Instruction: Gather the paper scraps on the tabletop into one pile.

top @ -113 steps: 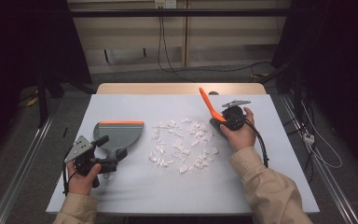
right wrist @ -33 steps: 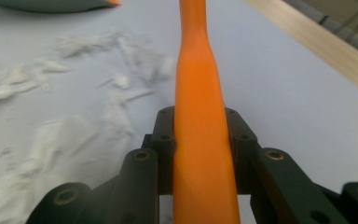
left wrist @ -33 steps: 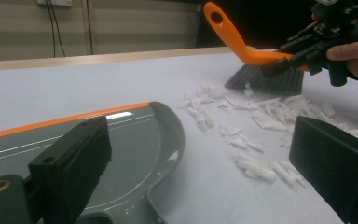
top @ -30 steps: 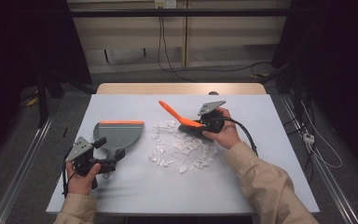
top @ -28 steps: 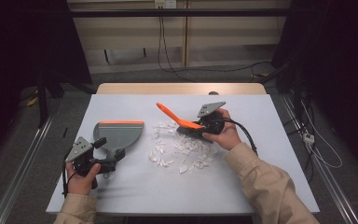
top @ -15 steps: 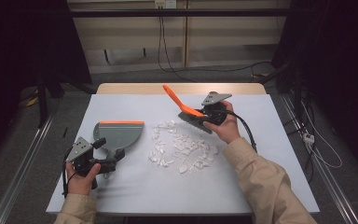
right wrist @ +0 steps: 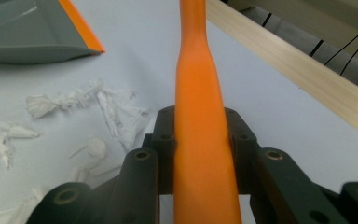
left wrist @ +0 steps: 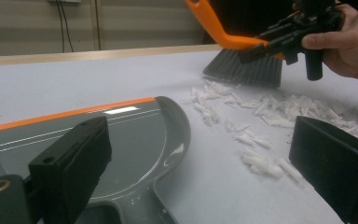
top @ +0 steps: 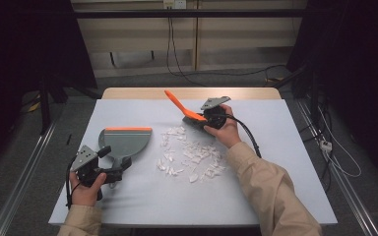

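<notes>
High view, bench: pale blue sheet over a wooden bench point(top: 128, 206), person's forearms entering from the bottom edge.
High view, paper scraps: white paper scraps point(top: 192, 157) scattered mid-bench, between dustpan and brush.
High view, dustpan: grey dustpan point(top: 125, 142) with orange lip, lying flat left of the scraps, handle toward the left gripper point(top: 113, 172).
High view, brush: orange-handled brush point(top: 182, 105) clamped in the right gripper point(top: 199, 120), handle slanting up and away, bristles at the far edge of the scraps.
Left gripper view, fingers: two black fingers point(left wrist: 74, 163) standing wide apart on either side of the dustpan's handle point(left wrist: 135, 205); pressing on it or not, cannot tell.
Left gripper view, scraps: loose white pieces point(left wrist: 261, 140) just right of the pan, well short of its lip.
Left gripper view, brush: dark bristles point(left wrist: 244, 70) down on or just above the bench behind the scraps.
Right gripper view, fingers: closed tight on the orange handle point(right wrist: 200, 140), running straight up the middle.
Right gripper view, dustpan: orange lip point(right wrist: 81, 28) at top left, scraps point(right wrist: 102, 107) between.
Step in hand: brush placed behind the pile, start of a sweep, by judgement.
Next move: low stroke dragging scraps toward the orange lip, pan held steady and flat so nothing slips under.
</notes>
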Motion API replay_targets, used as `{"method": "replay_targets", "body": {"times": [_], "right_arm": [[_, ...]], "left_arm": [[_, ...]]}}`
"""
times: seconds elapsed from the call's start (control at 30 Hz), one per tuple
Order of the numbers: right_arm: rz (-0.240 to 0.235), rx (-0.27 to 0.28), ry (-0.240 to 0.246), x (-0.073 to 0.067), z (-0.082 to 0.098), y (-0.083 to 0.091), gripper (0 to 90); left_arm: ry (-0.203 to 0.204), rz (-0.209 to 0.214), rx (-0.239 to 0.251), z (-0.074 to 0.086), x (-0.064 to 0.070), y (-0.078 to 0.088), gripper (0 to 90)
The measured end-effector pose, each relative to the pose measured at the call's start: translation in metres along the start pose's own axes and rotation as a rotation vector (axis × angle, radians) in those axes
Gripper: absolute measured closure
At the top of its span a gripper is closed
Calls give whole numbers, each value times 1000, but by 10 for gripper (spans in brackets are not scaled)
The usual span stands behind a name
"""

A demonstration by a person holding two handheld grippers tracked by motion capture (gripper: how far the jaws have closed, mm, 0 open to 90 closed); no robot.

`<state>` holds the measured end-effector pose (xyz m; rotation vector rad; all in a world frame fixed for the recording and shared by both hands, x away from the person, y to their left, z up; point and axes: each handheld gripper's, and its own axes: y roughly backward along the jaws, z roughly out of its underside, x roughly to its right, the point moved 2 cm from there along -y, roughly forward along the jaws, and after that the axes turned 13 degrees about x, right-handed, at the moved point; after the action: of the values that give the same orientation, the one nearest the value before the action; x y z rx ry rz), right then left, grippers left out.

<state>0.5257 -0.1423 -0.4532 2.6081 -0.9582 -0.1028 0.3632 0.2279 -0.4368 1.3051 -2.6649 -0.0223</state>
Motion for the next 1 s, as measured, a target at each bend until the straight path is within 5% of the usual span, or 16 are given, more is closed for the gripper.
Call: {"method": "replay_targets", "body": {"times": [0.27,0.47,0.57,0.8,1.0], "right_arm": [[-130,-17,34,-21,-3,-2,707],[-273,-46,56,-44,-5,12,709],[-290,-19,59,-51,-10,24,710],[-136,61,-14,-17,-17,43,709],[-76,-4,-27,-4,3,37,709]], "left_arm": [[-5,4,-7,1,-1,0,53],[-2,10,-3,1,0,0,53],[-1,10,-2,1,0,0,53],[-1,9,0,0,0,1,53],[-2,12,-6,1,1,0,53]]}}
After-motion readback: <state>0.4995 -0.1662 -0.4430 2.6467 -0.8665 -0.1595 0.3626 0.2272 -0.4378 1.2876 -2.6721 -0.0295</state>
